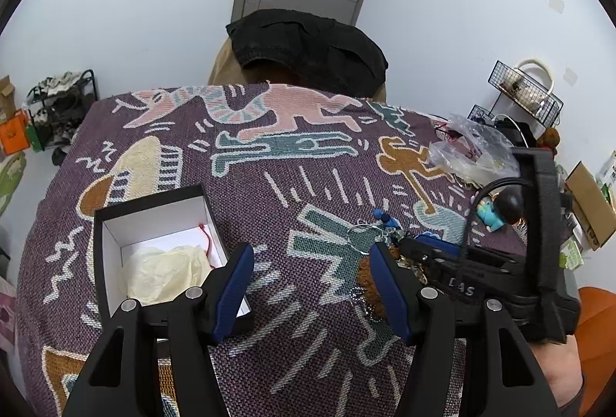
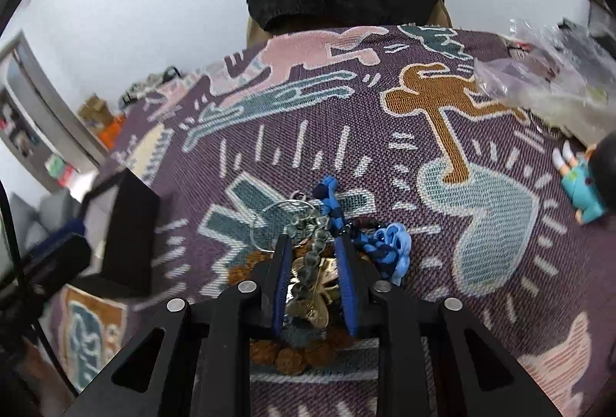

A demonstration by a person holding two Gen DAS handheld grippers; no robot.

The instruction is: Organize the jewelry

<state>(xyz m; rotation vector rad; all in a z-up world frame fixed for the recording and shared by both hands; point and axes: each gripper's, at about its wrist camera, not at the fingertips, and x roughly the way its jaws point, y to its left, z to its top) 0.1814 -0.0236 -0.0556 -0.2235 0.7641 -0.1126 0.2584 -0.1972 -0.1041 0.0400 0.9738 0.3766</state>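
Observation:
An open black box (image 1: 104, 263) with a white inside holds cream tissue paper (image 1: 161, 270) and a red string. My left gripper (image 1: 312, 251) is open over bare cloth, its left finger in front of the box's right wall. A jewelry cluster (image 2: 308, 274) lies on the cloth: grey braided cord, gold pendants, key rings (image 2: 269, 224), a blue knotted cord (image 2: 389, 251) and a brown bead bracelet (image 2: 292, 355). My right gripper (image 2: 312, 240) is narrowed around the grey cord and gold pendants, pads against them. In the left wrist view the right gripper (image 1: 404, 243) reaches into that cluster (image 1: 385, 228).
A patterned purple cloth (image 1: 308, 155) covers the table. A small teal-clothed figurine (image 2: 581, 186) lies to the right, with crumpled plastic bags (image 1: 469, 151) behind it. A chair draped in black fabric (image 1: 308, 51) stands at the far edge. A hand (image 1: 558, 378) holds the right gripper.

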